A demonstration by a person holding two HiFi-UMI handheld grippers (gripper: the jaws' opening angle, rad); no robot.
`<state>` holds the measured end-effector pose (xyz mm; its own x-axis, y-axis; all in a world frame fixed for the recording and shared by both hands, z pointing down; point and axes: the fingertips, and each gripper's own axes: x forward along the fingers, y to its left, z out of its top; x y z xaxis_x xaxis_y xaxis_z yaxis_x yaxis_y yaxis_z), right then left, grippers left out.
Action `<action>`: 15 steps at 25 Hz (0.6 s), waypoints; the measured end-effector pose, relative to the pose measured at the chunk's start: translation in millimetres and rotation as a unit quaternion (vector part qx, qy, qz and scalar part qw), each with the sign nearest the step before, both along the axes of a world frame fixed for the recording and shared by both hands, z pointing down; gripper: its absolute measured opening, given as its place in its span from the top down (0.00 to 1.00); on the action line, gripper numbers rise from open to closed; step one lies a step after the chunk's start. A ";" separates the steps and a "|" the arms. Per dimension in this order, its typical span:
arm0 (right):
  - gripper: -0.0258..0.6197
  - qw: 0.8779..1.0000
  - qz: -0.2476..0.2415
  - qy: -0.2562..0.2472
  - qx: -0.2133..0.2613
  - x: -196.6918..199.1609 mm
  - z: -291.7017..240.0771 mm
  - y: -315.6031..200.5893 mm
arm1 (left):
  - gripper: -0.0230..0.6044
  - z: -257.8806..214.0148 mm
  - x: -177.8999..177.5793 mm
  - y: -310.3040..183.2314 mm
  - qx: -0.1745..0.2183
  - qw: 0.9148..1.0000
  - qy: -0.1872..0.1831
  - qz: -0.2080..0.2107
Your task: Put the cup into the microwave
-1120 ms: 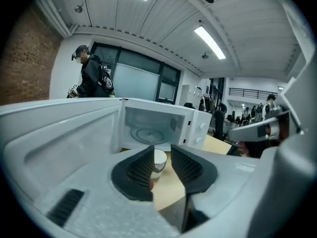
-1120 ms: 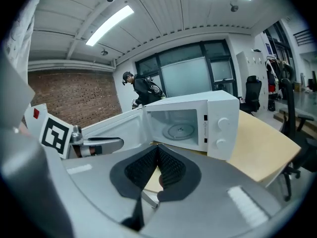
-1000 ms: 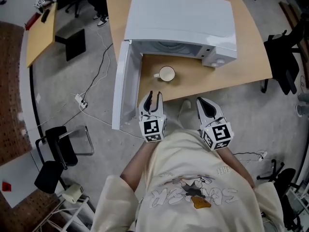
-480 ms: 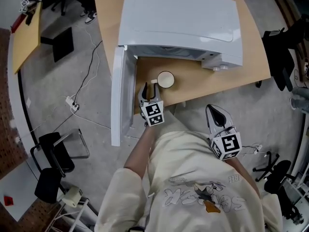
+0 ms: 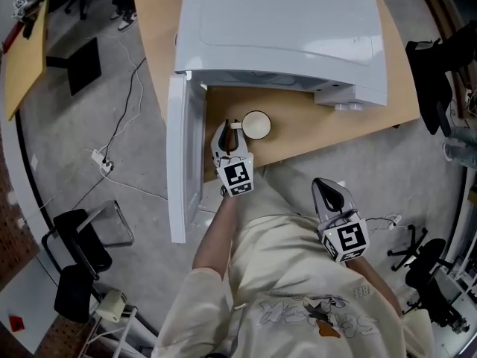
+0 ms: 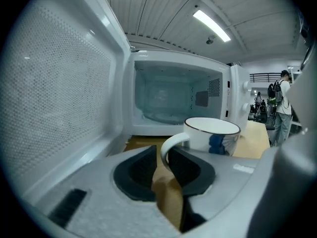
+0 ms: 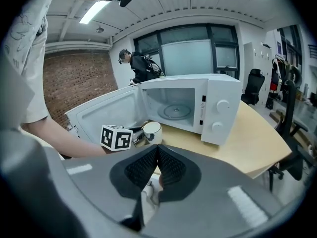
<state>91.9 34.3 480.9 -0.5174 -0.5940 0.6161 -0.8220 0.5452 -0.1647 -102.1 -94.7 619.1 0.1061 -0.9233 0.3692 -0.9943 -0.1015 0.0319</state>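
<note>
A white cup (image 5: 257, 124) with a dark rim stands on the wooden table (image 5: 313, 121) in front of the open white microwave (image 5: 283, 28). Its handle points toward me. My left gripper (image 5: 229, 131) reaches over the table edge, and its jaws are closing on that handle. In the left gripper view the handle's arch sits between the left gripper's (image 6: 166, 165) pads, with the cup (image 6: 213, 133) just beyond and the empty microwave (image 6: 168, 103) behind. My right gripper (image 5: 333, 194) hangs shut and empty off the table's front edge, and the right gripper view shows the cup (image 7: 151, 130) ahead.
The microwave door (image 5: 182, 162) swings out to the left, close beside my left gripper, and fills the left side as a door (image 6: 54, 93) panel. Office chairs (image 5: 447, 66) stand right of the table. Another person (image 7: 143, 66) stands far behind the microwave.
My left gripper went forward over the table edge to the cup's handle and its jaws narrowed around it. The right gripper dropped back a little, away from the table.
</note>
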 end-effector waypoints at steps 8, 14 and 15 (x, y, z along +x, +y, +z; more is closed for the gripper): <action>0.95 1.000 -0.009 -0.001 0.004 -11.0 8.7 -4.5 | 0.89 -4.6 9.5 -10.8 0.004 1.000 -0.007 0.030; 0.95 0.999 0.004 0.004 0.043 -21.3 12.7 -23.1 | 0.89 -12.3 8.9 -9.4 -0.003 1.000 0.015 0.027; 0.95 0.999 0.007 0.003 0.050 -23.3 14.0 -28.1 | 0.89 -14.1 9.0 -8.8 -0.003 0.999 0.021 0.026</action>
<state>68.6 6.2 494.9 -0.5047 -0.6598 0.5567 -0.8309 0.5463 -0.1057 -93.1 -103.4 605.0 0.1696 -0.9139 0.3688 -0.9855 -0.1533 0.0733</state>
